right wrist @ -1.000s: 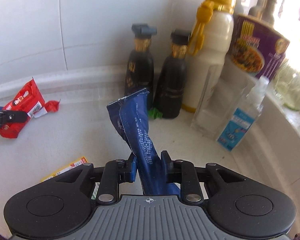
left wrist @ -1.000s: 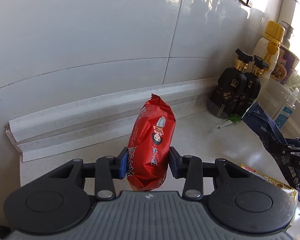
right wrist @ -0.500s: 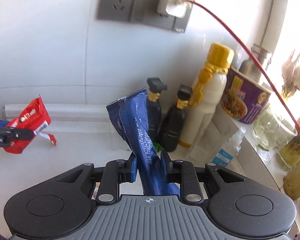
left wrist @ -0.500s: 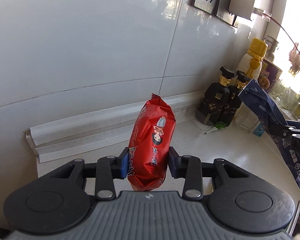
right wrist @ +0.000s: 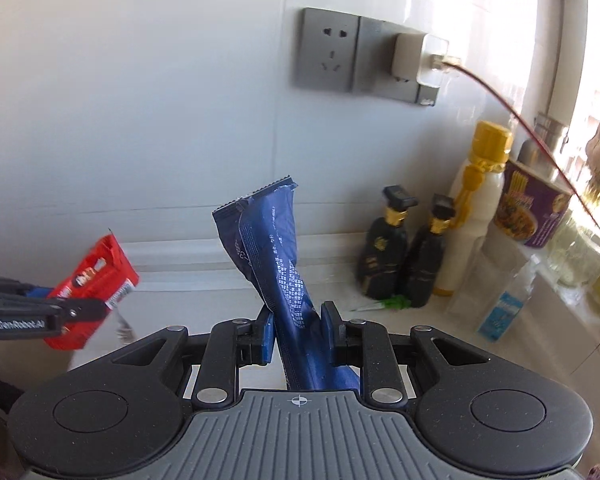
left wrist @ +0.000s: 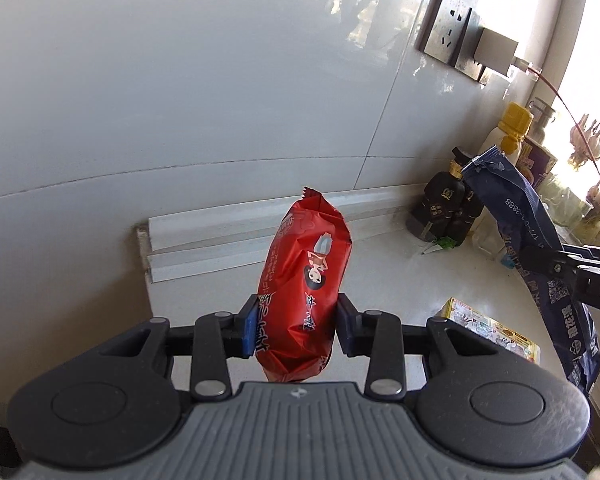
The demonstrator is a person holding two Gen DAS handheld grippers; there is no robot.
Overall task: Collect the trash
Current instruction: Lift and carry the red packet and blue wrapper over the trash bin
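Red wrapper [left wrist: 306, 292] sits pinched in the left claw [left wrist: 296, 330] at frame centre, while the right claw [right wrist: 298, 334] grips a blue wrapper [right wrist: 278, 272] above the bench [left wrist: 396, 276].

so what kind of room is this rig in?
Most likely a home kitchen counter. Two dark sauce bottles and a yellow-capped squeeze bottle stand against a tiled wall, beside an instant noodle cup, with a wall socket above the white countertop.
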